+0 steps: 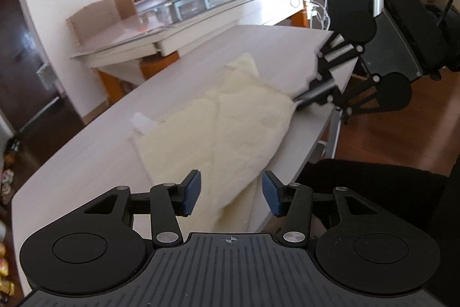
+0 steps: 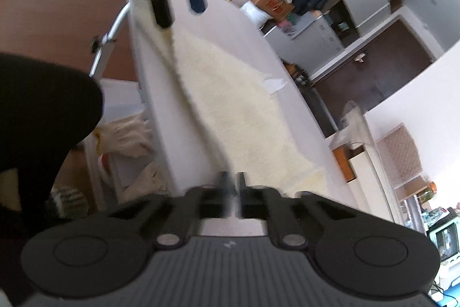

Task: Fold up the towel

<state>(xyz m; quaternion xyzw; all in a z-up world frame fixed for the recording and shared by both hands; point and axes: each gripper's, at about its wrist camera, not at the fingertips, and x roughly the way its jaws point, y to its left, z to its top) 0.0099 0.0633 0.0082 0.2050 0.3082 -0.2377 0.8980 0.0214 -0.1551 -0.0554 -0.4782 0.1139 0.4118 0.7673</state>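
Since the table (image 1: pixel 86 151) is the biggest thing here, start there: it's a long pale slab, and its near long edge runs right beside the towel, with open floor beyond, so anything dragged that way could slide off. Most of the far side looks bare, which I'd guess gives plenty of room to swing a fold across. Lying along that near edge is the towel (image 1: pixel 238 123), cream and fluffy, already doubled over itself with a seam down the middle and one end poking up in a peak. It looks light and totally floppy, so I'd expect it to sag and drag unless it's held by corners or a hem, not the middle. The right gripper (image 1: pixel 302 101) looks pinched together on the towel's far end near the table edge, fabric pulled taut toward it. The left gripper (image 1: pixel 231 196) has its blue pads spread apart, straddling the near end without gripping. A little white tag (image 1: pixel 142 121) sticks out from the towel's side.
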